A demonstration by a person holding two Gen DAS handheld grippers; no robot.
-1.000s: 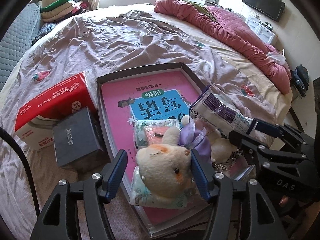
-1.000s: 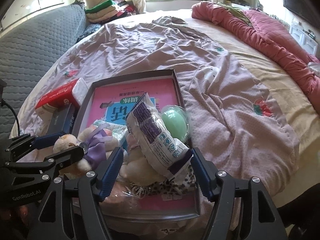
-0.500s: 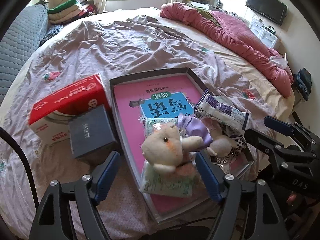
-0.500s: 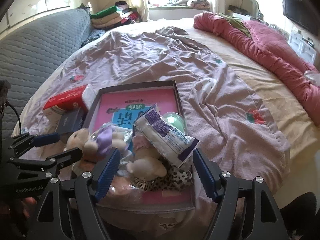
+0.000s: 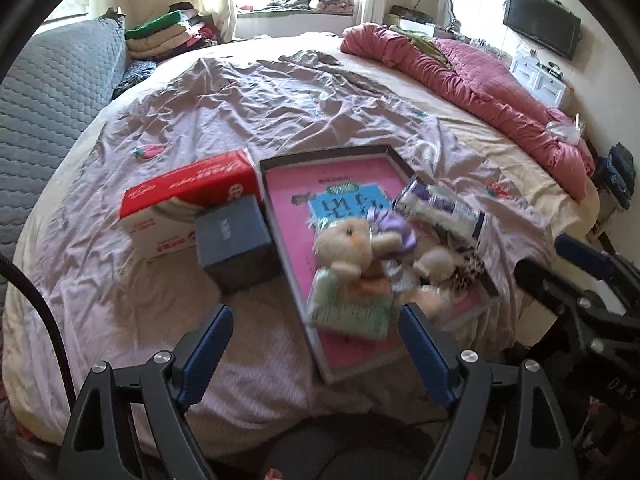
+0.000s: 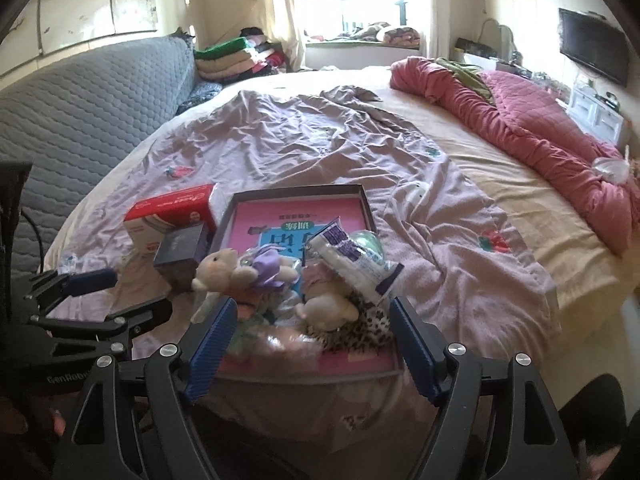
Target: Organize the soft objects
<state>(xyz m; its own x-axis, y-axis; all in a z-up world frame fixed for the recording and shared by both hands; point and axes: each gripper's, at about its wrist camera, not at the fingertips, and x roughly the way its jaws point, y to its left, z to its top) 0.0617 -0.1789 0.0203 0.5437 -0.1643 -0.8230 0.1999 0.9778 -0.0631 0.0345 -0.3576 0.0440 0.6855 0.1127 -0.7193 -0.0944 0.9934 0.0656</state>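
Sitting in the tray [image 5: 276, 216] on the bed [image 5: 248, 92], the plush bunny [image 5: 348, 242] is untouched, both grippers' fingers [image 5: 206, 356] [image 6: 210, 354] spread wide, empty.

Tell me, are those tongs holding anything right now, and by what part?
Nothing is held. Both the left tongs and right tongs are open and empty; the bunny lies in the tray.

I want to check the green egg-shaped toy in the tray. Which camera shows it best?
The right wrist view: the green egg-shaped toy shows at the tray's right wall, partly behind the purple-printed packet. In the left wrist view it cannot be made out; that packet covers that spot.
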